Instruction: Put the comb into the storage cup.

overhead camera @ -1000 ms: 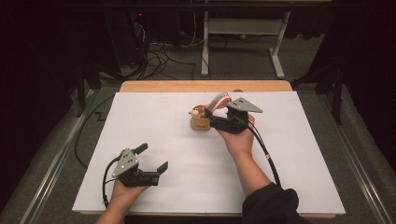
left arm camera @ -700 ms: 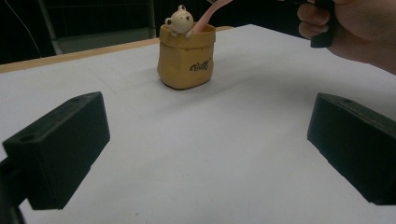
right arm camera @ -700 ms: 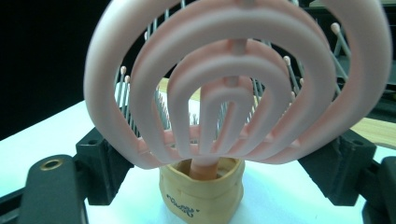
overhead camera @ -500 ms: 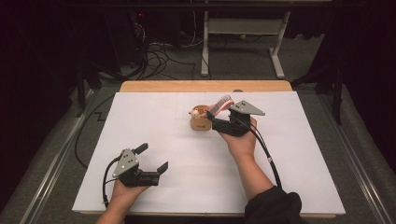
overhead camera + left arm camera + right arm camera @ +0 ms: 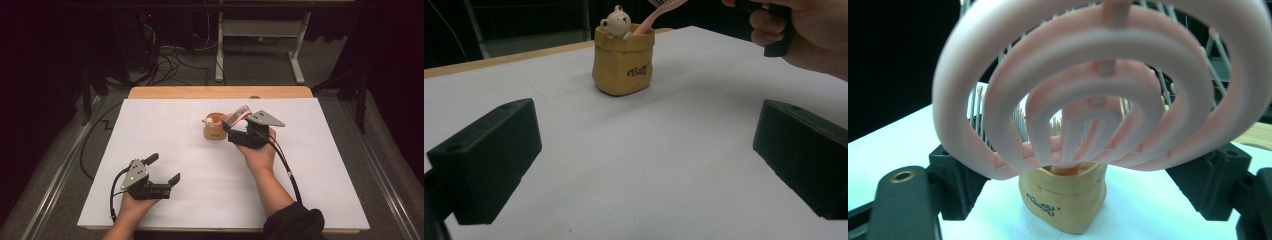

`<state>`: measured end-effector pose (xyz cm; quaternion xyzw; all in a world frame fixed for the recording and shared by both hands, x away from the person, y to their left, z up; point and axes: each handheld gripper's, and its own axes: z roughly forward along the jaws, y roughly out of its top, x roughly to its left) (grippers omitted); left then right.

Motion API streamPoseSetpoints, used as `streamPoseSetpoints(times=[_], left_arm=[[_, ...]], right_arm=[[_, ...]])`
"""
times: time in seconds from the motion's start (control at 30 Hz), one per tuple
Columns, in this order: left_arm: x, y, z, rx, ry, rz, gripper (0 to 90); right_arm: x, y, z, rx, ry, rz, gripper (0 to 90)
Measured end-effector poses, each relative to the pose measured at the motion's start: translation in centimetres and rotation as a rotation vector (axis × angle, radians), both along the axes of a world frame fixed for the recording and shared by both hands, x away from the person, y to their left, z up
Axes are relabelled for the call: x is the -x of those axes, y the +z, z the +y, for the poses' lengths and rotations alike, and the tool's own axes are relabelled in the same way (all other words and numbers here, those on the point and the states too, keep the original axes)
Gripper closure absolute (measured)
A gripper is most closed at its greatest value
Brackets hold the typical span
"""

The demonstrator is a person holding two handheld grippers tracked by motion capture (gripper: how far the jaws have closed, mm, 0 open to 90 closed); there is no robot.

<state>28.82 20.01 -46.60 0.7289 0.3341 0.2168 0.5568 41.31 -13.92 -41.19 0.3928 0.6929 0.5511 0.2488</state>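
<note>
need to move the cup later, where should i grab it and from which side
Grip the tan cup low across its rounded body, coming in level from the side facing the left gripper. Its top holds a bear and the pink brush, with the right gripper around the brush head, so above is blocked.

One desk (image 5: 150, 125), white-topped. One yellow pouch-shaped holder (image 5: 214, 132). One small bear figure (image 5: 211, 120) on holder rim. One pink vented hairbrush (image 5: 239, 114) (handle down inside holder). Two hand-held grippers: left hand-held gripper (image 5: 161, 170), right hand-held gripper (image 5: 231, 129). Two hands. Two trailing cables, one per gripper.
</note>
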Motion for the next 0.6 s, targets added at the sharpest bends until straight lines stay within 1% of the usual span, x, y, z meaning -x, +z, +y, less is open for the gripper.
streamPoseSetpoints(times=[0.5,0.6], left_arm=[[0.10,0.08,0.00,0.001,0.001,-0.002,0.0],[0.08,0.03,-0.09,0.000,-0.001,0.001,0.0]], right_arm=[[0.41,-0.11,-0.08,0.019,-0.006,0.006,19.0],[0.46,-0.15,-0.10,0.015,-0.009,0.011,19.0]])
